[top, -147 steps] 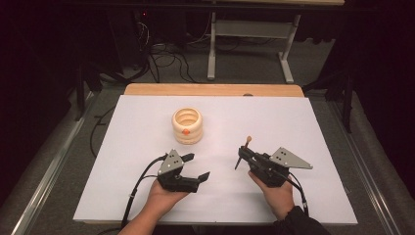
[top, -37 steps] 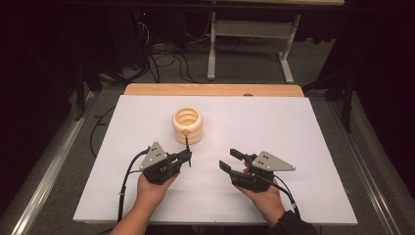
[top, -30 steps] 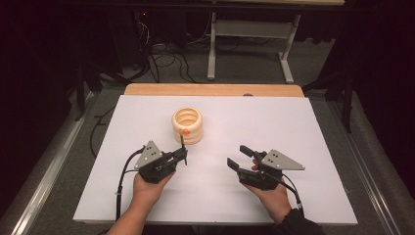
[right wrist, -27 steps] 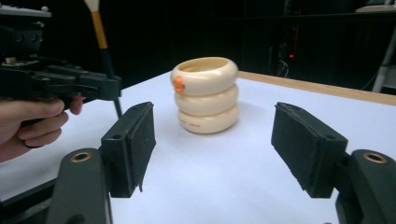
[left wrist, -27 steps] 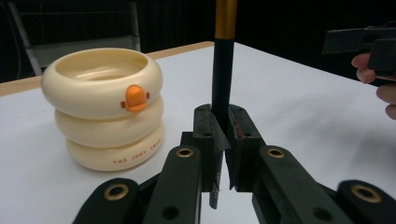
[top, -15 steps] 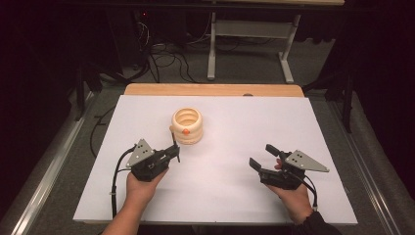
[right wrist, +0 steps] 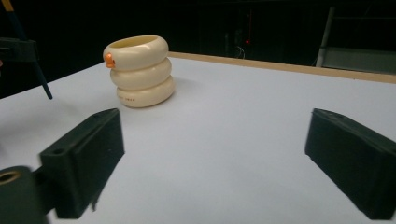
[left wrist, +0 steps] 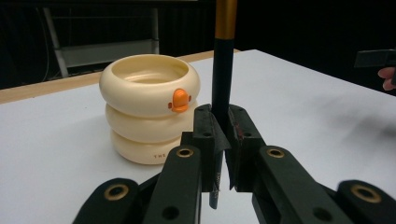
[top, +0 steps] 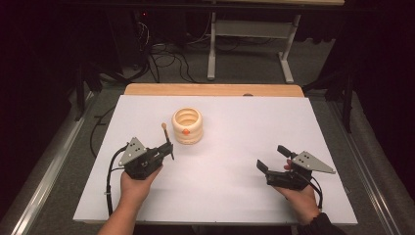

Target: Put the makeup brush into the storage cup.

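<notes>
Black-shafted and slender, the brush [left wrist: 223, 70] stands upright between the jaws of the left gripper [top: 169, 148], which are clamped on its lower shaft; a gold band [left wrist: 226, 18] sits higher on the shaft, and a small tan tip [top: 164, 126] tops it in the high view. In the left gripper view the lower end of the shaft hangs just below the pads, clear of the table surface as far as can be told. Judged from its form, the brush is light and stiff, with a smooth round shaft that may twist or slip in a loose pinch; hold it on the dark shaft below the gold band, as now, and keep it vertical. Just right of and beyond the brush stands the cream holder [top: 187, 125], a pot shaped as three stacked rings with an orange knob [left wrist: 180, 100] on its near side and an open mouth on top. It looks rigid but light enough to tip if struck on the rim. Both rest over the white table [top: 244, 122]. Well apart at the near right, the right gripper [top: 274, 159] has just been opening; its jaws now stand wide with nothing between them.
</notes>
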